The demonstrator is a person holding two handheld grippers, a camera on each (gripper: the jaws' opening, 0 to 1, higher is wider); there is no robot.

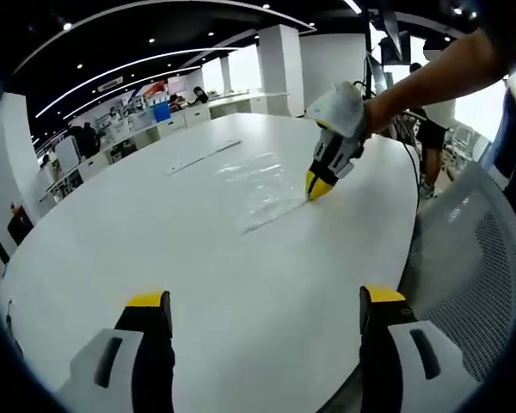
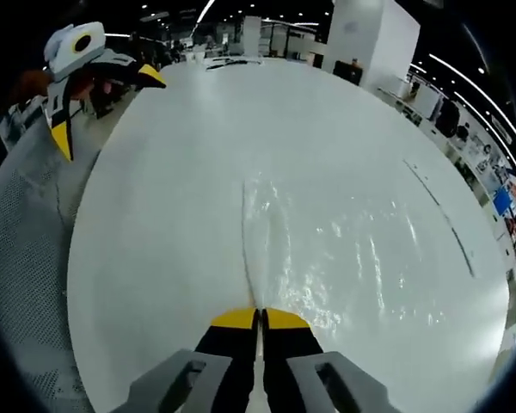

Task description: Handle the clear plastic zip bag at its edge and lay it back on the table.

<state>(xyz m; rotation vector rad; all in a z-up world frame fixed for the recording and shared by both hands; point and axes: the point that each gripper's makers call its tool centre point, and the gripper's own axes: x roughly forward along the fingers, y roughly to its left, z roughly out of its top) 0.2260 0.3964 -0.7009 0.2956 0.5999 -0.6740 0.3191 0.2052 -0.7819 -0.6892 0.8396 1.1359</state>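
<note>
Zip bag (image 1: 262,185) placement is shown in the left gripper view: the clear bag lies flat on the white desk (image 1: 155,232), toward its far right part. The right claw (image 1: 318,187) is seen pressed to the bag's right edge, its yellow tips together; a hand (image 1: 348,107) holds it from above. The left claw (image 1: 267,311) is held near, over bare desk well apart from the bag, with its jaws wide apart and nothing between them. A mesh chair (image 1: 477,258) stands at the right.

In the right gripper view, the right claw (image 2: 259,320) is seen closed, its jaws meeting on the near edge of the bag (image 2: 327,241), which spreads flat across the desk (image 2: 155,215) beyond. The left claw (image 2: 103,95) appears at the far left, open and empty.

The edge-handling step is judged to be in hand, with the bag already resting on the desk. The next move is judged to call for releasing the edge and lifting the right claw clear without dragging the film.
</note>
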